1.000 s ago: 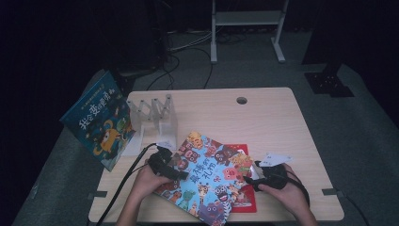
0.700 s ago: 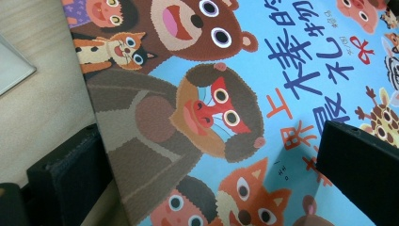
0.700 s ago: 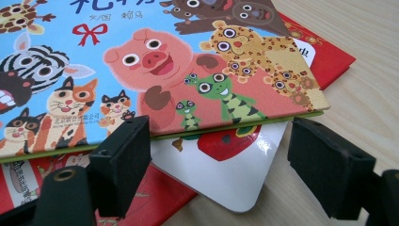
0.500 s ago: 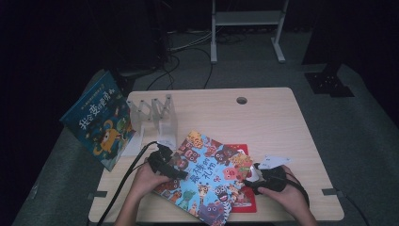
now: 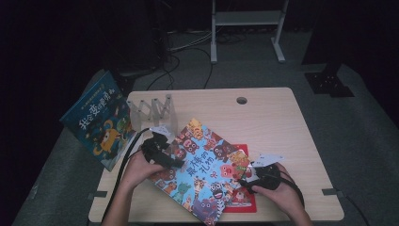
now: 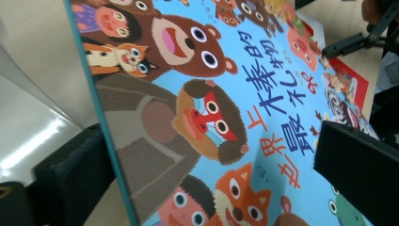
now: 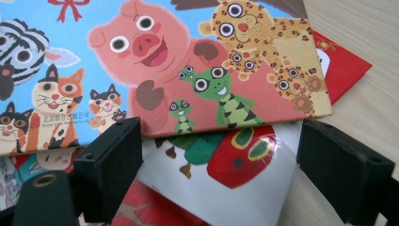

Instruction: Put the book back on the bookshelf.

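— What do you have on the left?

— My left gripper [image 5: 175, 162] has its black padded jaws clamped on the left edge of the glossy blue picture book crowded with cartoon animals [image 5: 203, 167], one jaw over the cover, one beneath. The book lies slanted across the pale wooden table [image 5: 277, 117], its left edge raised. In the left gripper view the cover [image 6: 226, 108] runs smooth and flat, a thin teal rim along its edge, with a bear and a baboon printed large.

— And beyond it?

— Further left, a dark blue hardcover with an orange creature [image 5: 96, 120] hangs over the table's edge beside a clear ribbed plastic rack [image 5: 150, 110].

— The right side?

— My right gripper [image 5: 245, 181] has its jaws apart, having just been opening. They straddle the book's lower right corner [image 7: 263, 94] without pressing it. That view also reveals a shiny red-and-white book [image 7: 226, 174] underneath, its curved cover catching the light; from above it is just a red strip [image 5: 242, 202].
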Demonstrator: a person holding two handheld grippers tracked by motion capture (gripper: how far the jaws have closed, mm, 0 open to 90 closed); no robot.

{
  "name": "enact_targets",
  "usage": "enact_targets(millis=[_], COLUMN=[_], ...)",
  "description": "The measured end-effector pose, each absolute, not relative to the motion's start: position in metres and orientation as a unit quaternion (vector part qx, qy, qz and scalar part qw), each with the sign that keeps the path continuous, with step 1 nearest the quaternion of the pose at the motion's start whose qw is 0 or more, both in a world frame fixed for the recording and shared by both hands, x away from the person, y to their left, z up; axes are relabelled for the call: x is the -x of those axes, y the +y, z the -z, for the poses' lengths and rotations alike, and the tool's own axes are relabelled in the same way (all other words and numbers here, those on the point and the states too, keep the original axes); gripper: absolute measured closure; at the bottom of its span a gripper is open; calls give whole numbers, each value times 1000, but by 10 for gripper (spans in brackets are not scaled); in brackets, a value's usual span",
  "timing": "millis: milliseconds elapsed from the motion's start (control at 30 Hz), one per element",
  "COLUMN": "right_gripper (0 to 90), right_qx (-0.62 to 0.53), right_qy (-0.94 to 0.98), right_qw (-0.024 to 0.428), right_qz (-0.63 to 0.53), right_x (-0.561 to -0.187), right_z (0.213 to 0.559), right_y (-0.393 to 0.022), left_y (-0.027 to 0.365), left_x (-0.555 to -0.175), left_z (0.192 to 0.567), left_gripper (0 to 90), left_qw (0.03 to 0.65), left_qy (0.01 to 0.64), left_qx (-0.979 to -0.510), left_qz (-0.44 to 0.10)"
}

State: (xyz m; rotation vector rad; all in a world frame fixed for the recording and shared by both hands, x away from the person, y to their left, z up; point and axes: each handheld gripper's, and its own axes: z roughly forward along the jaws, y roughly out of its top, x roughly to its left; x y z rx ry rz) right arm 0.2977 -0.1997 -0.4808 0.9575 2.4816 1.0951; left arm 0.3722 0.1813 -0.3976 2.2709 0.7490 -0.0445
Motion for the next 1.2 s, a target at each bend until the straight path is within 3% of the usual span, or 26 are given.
enact_targets(millis=[233,633,867,1067,1200], right_gripper=[148,150,157,162,162], right_qx=[-322,-342,-353,-351,-349], right_qy=[858,850,838,836,838], right_qw=[137,141,139,147,147], right_qz=[-376,-375,-393,-395,-393], right_x=[-301,-302,-300,-300,-300], right_z=[480,479,481,482,482], right_y=[-187,-162,-149,-141,-141], left_y=[176,161,148,139,136], left_x=[-377,-383,-381,-383,-385], left_z=[357,299,287,277,272], left_gripper=[93,335,505,592,628], left_qw=[366,349,338,323,311], left_qy=[262,218,202,213,225], left_qx=[-893,-911,-919,-922,-923], left_qz=[-2,-28,-5,-17,3])
